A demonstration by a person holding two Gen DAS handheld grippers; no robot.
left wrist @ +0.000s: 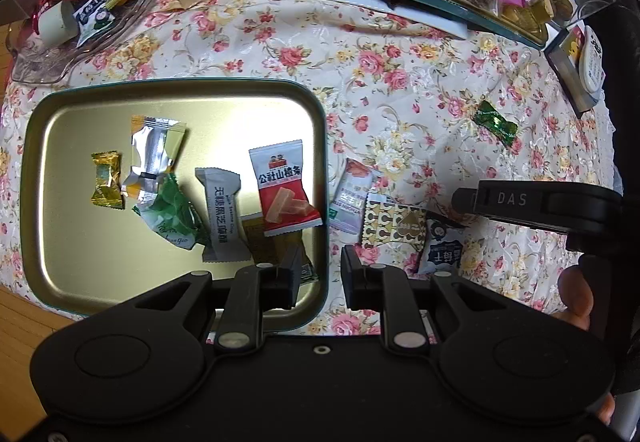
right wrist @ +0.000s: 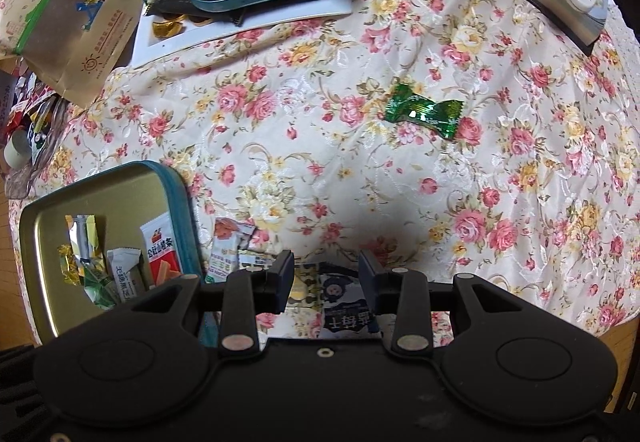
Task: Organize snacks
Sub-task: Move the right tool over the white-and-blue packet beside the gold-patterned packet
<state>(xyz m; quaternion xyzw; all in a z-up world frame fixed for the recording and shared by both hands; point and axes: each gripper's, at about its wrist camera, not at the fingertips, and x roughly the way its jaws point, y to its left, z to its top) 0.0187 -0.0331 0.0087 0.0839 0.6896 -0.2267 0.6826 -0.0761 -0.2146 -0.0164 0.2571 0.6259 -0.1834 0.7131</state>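
On the floral tablecloth (right wrist: pixel 320 170), both the left gripper (left wrist: pixel 318 278) and right gripper (right wrist: pixel 326 278) hang apart, empty, beside the tin tray (left wrist: pixel 326 146) edge.

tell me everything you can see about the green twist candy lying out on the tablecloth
The green twist candy is one small sweet in shiny, crinkled foil-like wrap, dark green with lighter green and pale markings. Both ends are twisted and fan out like a bow. It lies flat and slightly slanted on the floral tablecloth, alone, apart from the other snacks and outside the gold tin tray. Nothing touches it but the cloth; neither pair of tongs is near it.
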